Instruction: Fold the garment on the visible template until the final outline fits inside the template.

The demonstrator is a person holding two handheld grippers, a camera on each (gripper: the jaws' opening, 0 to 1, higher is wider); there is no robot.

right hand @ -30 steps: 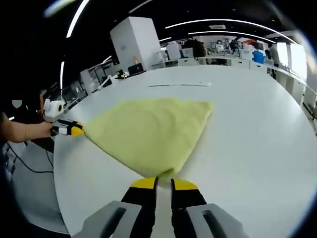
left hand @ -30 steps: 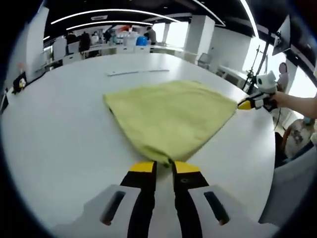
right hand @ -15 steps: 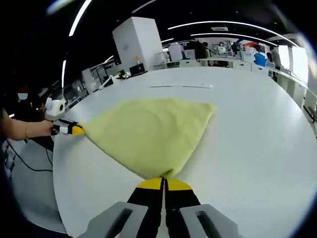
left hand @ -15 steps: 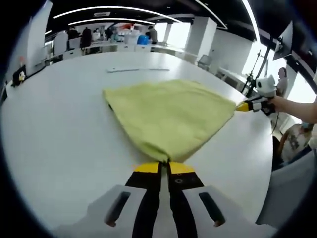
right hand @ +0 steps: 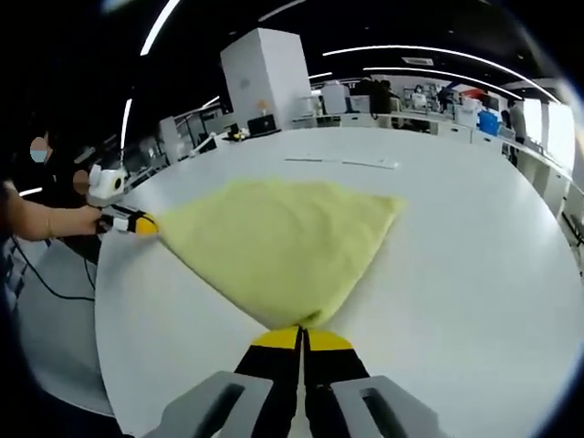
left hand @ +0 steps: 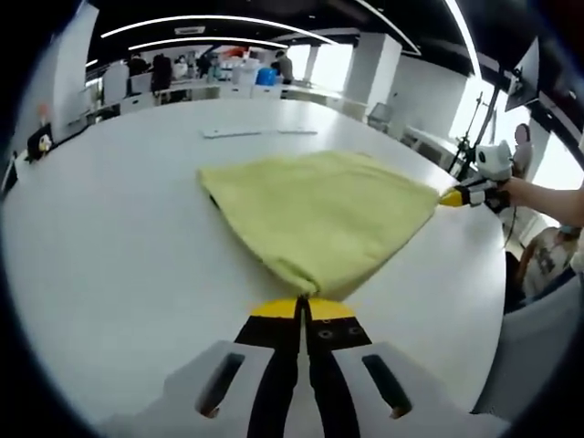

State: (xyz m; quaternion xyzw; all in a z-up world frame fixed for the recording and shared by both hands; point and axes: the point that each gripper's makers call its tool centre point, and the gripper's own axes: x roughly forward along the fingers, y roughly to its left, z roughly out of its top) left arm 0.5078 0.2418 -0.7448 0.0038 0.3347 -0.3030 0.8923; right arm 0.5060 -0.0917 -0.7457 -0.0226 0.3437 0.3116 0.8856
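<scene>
White table (left hand: 109, 237): a broad round-edged surface carrying the work, spread across the middle and lower parts of both views; a pale strip (left hand: 260, 132), possibly a template marking, lies toward the upper centre of the left gripper view, beyond the cloth and apart from it.

Yellow-green garment (left hand: 319, 214): a soft, towel-like cloth lying at the centre of the table, drawn into a roughly triangular outline. It appears stretched between two held corners, probably so that one edge stays taut and straight for the coming fold.

Left gripper (left hand: 302, 308): at lower centre of the left gripper view, jaws pressed together on the near corner of the garment; it also appears at the left of the right gripper view (right hand: 139, 224), held by a hand (right hand: 78, 222).

Right gripper (right hand: 303, 339): at lower centre of the right gripper view, jaws likewise clamped on its own corner of the garment; seen at the right edge of the left gripper view (left hand: 456, 195).
</scene>
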